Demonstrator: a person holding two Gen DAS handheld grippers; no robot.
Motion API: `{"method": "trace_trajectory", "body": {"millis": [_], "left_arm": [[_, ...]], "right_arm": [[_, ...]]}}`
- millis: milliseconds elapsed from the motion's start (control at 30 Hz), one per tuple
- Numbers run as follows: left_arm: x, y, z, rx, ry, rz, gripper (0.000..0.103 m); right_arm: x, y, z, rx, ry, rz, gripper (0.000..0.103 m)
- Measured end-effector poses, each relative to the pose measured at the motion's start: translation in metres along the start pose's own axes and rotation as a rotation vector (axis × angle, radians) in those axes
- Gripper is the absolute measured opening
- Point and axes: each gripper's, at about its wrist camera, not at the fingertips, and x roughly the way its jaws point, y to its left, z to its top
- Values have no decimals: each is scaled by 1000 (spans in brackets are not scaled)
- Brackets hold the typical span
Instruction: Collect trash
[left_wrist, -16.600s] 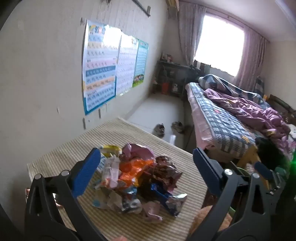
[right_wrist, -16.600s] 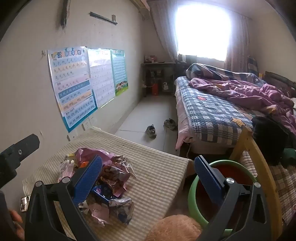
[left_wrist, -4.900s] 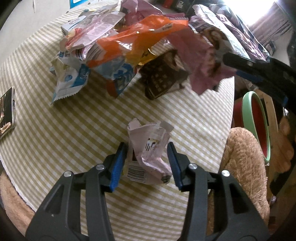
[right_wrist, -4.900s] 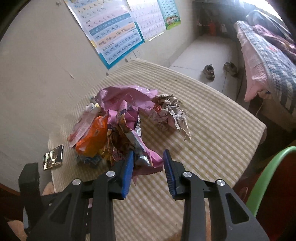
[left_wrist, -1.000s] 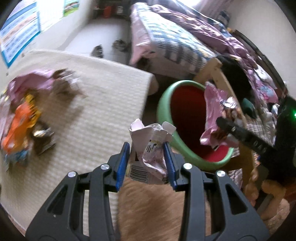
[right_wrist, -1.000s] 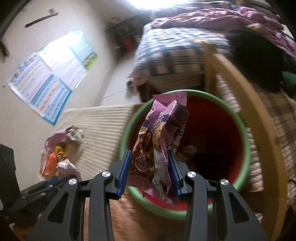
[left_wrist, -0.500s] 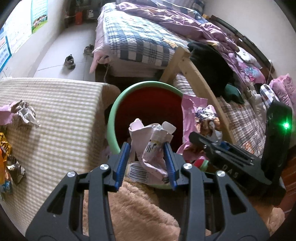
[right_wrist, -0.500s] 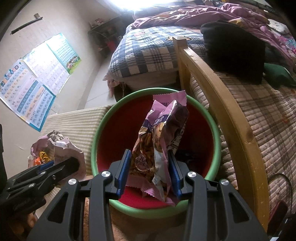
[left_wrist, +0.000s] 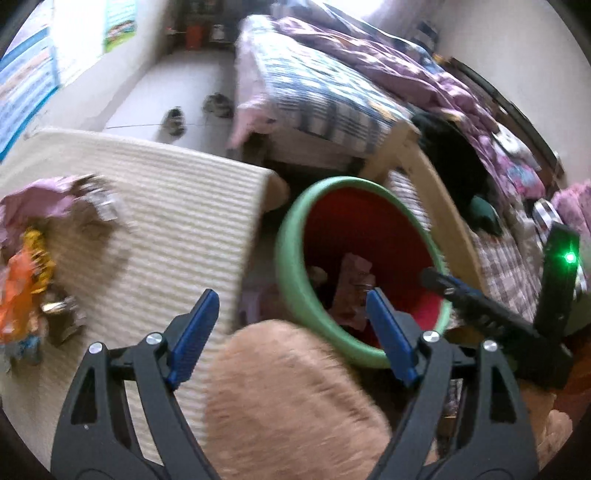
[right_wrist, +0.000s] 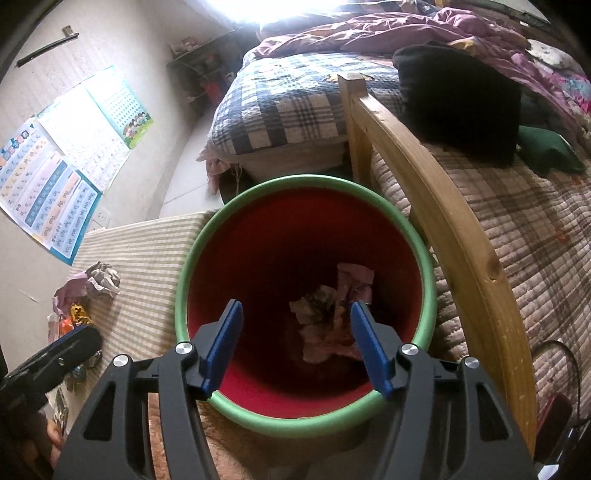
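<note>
A green-rimmed bin (right_wrist: 424, 254) with a red inside stands between the table and the bed. Crumpled pink and white wrappers (right_wrist: 328, 314) lie at its bottom. My right gripper (right_wrist: 295, 345) hangs over the bin mouth, jaws opening, nothing between them. My left gripper (left_wrist: 291, 332) is beside the bin's near rim (left_wrist: 291, 273), above a tan furry cushion (left_wrist: 291, 398); its jaws are opening wide and hold nothing. A wrapper pile (left_wrist: 33, 254) lies on the striped tablecloth (left_wrist: 177, 206) at the left, also seen as the wrapper pile (right_wrist: 88, 291) in the right wrist view.
A wooden bed frame (right_wrist: 436, 177) runs right beside the bin, with a plaid quilt (right_wrist: 291, 99) and a black garment (right_wrist: 458, 96) on the bed. Shoes (left_wrist: 173, 118) lie on the floor beyond the table. Posters (right_wrist: 62, 173) hang on the wall.
Both grippers let go of their wrappers, which dropped into the bin. Their jaws have spread apart. The left wrist view has swung back toward the table and is blurred.
</note>
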Motion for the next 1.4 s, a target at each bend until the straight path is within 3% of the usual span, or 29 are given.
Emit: {"method": "trace_trajectory", "body": {"millis": [333, 500, 600, 733, 833, 867, 967, 1067, 1400], "left_arm": [[-65, 148, -29, -266, -91, 251, 79], [-93, 210, -35, -352, -139, 377, 79], [-94, 237, -35, -375, -118, 424, 79], [-84, 256, -33, -389, -80, 413, 79], [-72, 261, -31, -378, -51, 388, 73], [-69, 260, -30, -375, -50, 383, 69], [-62, 259, -28, -376, -34, 367, 43], [-65, 257, -31, -377, -49, 348, 38], [-108, 229, -82, -386, -89, 282, 36]], "right_arm": [[11, 47, -11, -83, 39, 36, 59], [17, 82, -21, -157, 69, 68, 59], [19, 102, -27, -202, 82, 83, 60], [18, 120, -34, -243, 90, 97, 60], [17, 127, -36, -252, 94, 106, 60], [16, 129, -37, -255, 95, 110, 60], [15, 136, -40, -266, 99, 118, 60], [15, 144, -44, -282, 108, 127, 60], [30, 201, -49, -328, 155, 244, 60]]}}
